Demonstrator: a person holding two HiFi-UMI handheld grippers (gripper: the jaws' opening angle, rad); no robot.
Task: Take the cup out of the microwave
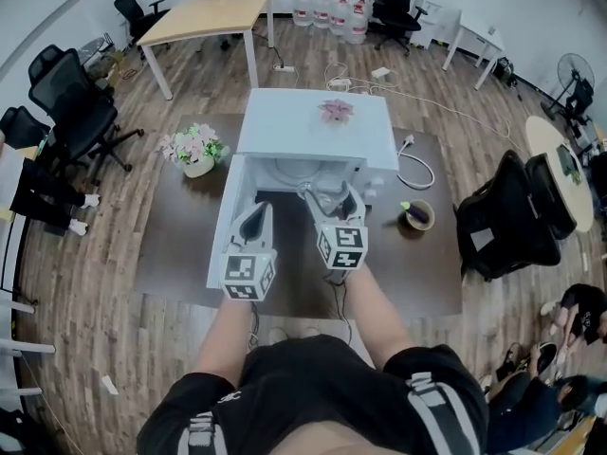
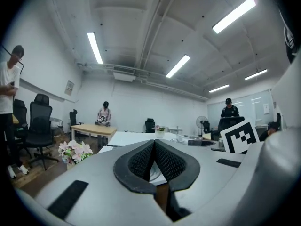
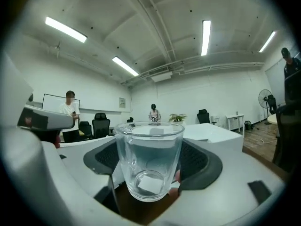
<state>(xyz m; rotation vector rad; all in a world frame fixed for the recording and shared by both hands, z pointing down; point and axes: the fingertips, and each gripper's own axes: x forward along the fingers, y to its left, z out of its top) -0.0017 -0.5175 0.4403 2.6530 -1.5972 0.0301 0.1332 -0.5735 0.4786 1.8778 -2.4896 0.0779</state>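
Observation:
A clear glass cup point(image 3: 149, 160) stands upright between the black pads of my right gripper point(image 3: 151, 173), which is shut on it. In the head view this gripper point(image 1: 328, 197) holds the cup point(image 1: 325, 193) just in front of the white microwave's point(image 1: 313, 126) open cavity. The microwave door point(image 1: 220, 245) hangs open to the left. My left gripper point(image 1: 257, 209) is beside the door, level, with its pads point(image 2: 141, 160) meeting at the tips and nothing between them.
The microwave sits on a brown table point(image 1: 180, 235). A small flower pot point(image 1: 336, 110) stands on top of it. A bouquet point(image 1: 194, 150) lies left of it, a small bowl point(image 1: 417, 214) to the right. A black chair point(image 1: 512, 218) stands by the table's right edge.

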